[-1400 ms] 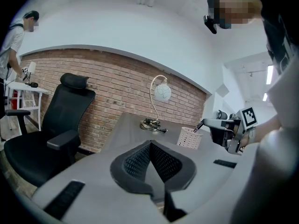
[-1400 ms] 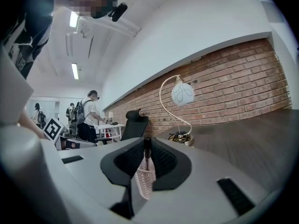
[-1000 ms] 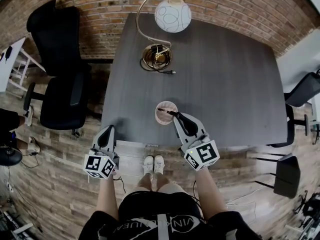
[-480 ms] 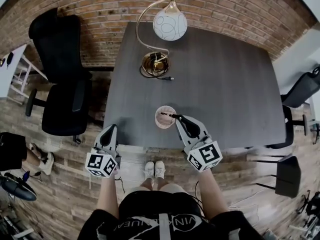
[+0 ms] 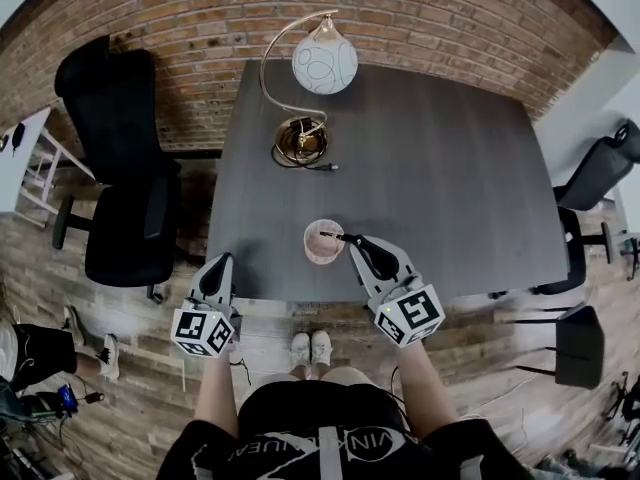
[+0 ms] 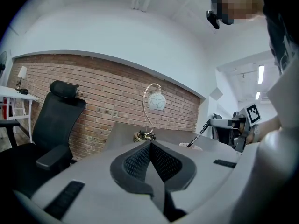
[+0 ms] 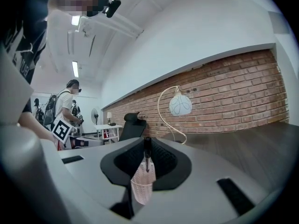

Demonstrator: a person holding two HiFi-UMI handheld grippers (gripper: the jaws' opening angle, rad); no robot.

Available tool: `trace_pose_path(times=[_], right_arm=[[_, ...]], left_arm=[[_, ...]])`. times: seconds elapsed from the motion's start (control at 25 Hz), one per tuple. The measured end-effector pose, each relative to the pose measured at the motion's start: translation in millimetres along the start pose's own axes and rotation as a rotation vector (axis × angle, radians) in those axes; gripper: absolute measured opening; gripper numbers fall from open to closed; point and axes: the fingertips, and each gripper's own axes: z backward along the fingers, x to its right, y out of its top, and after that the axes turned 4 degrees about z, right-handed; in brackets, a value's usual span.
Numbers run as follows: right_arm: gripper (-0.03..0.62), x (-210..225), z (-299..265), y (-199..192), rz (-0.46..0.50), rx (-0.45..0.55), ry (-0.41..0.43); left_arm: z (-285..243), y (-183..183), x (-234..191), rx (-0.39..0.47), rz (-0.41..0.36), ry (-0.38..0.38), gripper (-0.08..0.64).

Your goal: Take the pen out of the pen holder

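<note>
Brick wall [image 5: 420,8] runs behind a dark grey tabletop [image 5: 450,168] that is bare apart from a globe lamp [image 5: 325,65] at the far edge and a pale mesh pen holder [image 5: 323,241] near the front edge. A black office chair [image 5: 120,168] stands off to one side. From overhead, the right tool [image 5: 352,239] reaches in level at the holder's rim with the dark pen [image 5: 335,235] pinched at its tip, lying across the cup's mouth. The left tool [image 5: 222,260] hangs off the tabletop's front corner, well apart from the holder.

Looking along the left tool [image 6: 150,146], its jaws sit together with nothing between them. Beyond it the pen [image 6: 196,136] slants down from the right tool [image 6: 229,123] to the holder's rim [image 6: 191,147]; I can't tell whether its lower end is out of the cup.

Along the right tool [image 7: 147,146], the jaws are drawn narrow onto the pen [image 7: 147,157], and the pen holder [image 7: 142,183] shows just beneath it.

To my eye the pull-out is under way and not finished. The next move calls for a steady lift, straight enough that the pen's lower end clears the rim without tipping the light cup, with the grip kept firm.
</note>
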Motion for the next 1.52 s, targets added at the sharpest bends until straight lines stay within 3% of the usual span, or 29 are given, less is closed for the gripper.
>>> trace_pose_path(times=[0.68,1.52], right_arm=[[0.057,24.1,21.9,27.7,0.003,0.065,-0.083],[0.057,46.8,48.1,22.7,0.013,0.033,-0.204]], left_arm=[[-8.6,14.2,18.1,0.018,-0.024,-0.041,0.012],[-6.4,28.6,16.0,0.045,-0.041,-0.053,0.012]])
